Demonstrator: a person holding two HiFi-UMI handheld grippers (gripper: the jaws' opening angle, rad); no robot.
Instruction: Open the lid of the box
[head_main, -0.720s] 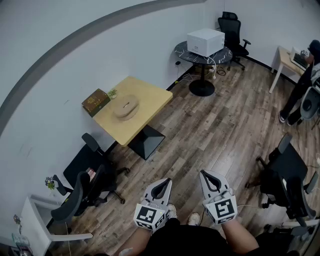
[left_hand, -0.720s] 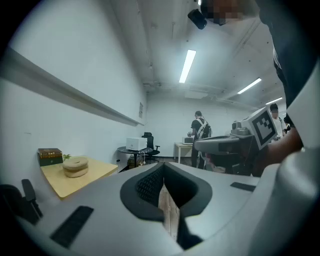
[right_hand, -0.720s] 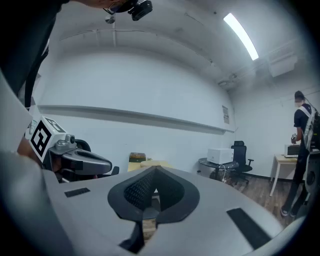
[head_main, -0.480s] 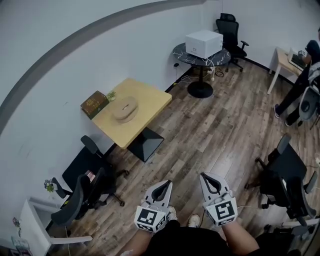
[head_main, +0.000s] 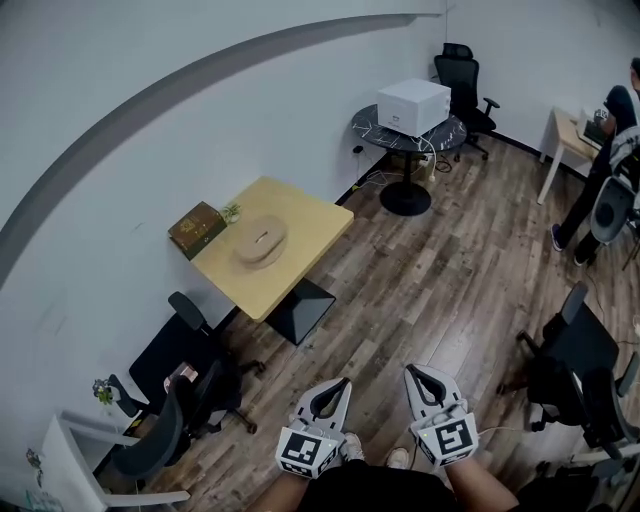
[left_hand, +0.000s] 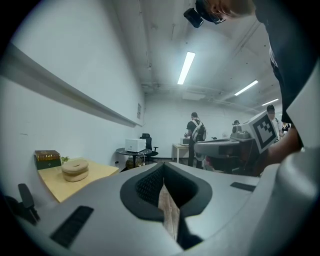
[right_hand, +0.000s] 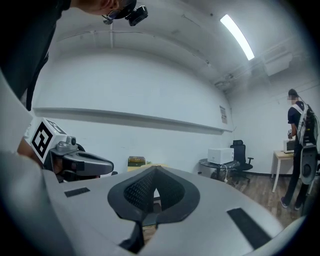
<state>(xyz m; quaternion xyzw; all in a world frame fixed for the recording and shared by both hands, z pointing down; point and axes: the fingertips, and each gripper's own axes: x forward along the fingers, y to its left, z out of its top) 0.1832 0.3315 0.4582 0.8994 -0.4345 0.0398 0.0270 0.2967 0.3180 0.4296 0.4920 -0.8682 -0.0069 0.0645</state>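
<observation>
The round wooden lidded box (head_main: 260, 241) is set mid-surface on the yellow table (head_main: 305, 215), with a dark green box (head_main: 196, 229) at the wall-side corner, so the wrong one may be chosen. The left gripper (head_main: 338, 386) and right gripper (head_main: 417, 372) are held closed and empty, well apart from it. If they are not opened beforehand, the box may be shoved.

**Head view.** The box (head_main: 196, 229) on the counter (head_main: 300, 215) is shown too small for its lid seam or clasp to be told. A person (head_main: 612, 140) is cut off by the right edge, and an office chair (head_main: 160, 440) by the bottom edge. The hands behind the left tool (head_main: 340, 385) and right tool (head_main: 413, 372) are covered by their marker cubes.

**Right gripper view.** The counter beneath the box (right_hand: 135, 161) is almost wholly masked by the tool's body.
</observation>
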